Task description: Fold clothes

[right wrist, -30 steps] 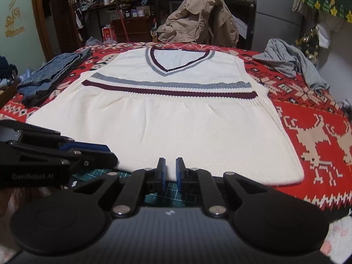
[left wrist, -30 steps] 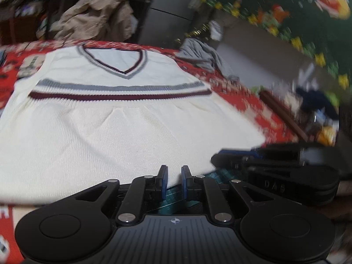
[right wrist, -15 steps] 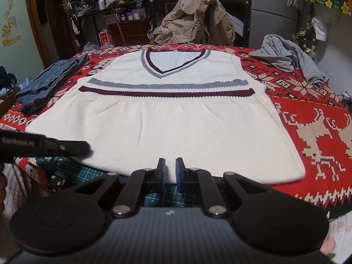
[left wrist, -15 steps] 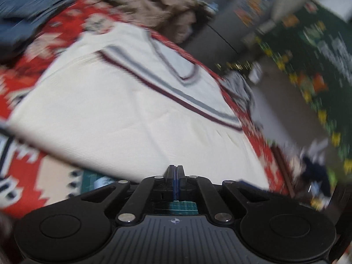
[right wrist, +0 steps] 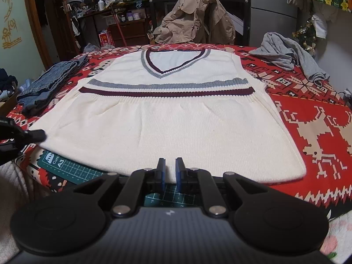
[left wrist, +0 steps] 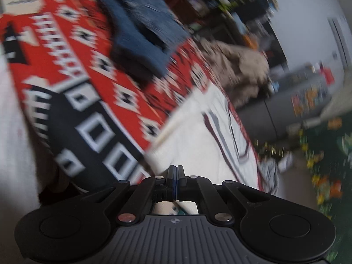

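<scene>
A cream knit vest with grey and maroon stripes and a V-neck lies flat on the red patterned tablecloth. My right gripper is slightly open and empty just above the middle of the vest's near hem. My left gripper is shut, at the vest's near left corner; whether it pinches cloth I cannot tell. It shows as a dark tip at that corner in the right wrist view. The left view is blurred and tilted.
Folded blue jeans lie at the table's left edge. A grey garment lies at the back right. A green cutting mat shows under the vest's hem. A chair with a tan jacket stands behind the table.
My left gripper has closed and swung left from beside the right gripper to the vest's near left corner, its view now tilted. The right gripper has barely moved.
</scene>
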Action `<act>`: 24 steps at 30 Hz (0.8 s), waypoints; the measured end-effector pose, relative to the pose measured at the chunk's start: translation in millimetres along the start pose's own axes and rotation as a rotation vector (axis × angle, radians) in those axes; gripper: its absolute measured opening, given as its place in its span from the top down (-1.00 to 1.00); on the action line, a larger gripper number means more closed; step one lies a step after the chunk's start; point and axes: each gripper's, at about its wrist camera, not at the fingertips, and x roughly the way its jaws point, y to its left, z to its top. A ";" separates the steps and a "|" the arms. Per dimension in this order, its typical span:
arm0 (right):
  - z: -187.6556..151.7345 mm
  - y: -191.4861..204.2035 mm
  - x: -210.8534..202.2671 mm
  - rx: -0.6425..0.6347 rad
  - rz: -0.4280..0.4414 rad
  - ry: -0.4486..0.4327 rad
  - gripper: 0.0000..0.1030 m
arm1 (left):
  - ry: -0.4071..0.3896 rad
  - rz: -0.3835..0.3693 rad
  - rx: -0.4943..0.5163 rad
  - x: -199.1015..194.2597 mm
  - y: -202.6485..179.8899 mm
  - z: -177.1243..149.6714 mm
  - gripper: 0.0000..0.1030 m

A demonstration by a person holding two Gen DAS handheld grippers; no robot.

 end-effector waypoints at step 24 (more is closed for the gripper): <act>0.5 0.7 -1.8 0.002 -0.001 0.008 0.81 | 0.213 -0.106 0.039 25.7 -13.9 -15.3 0.97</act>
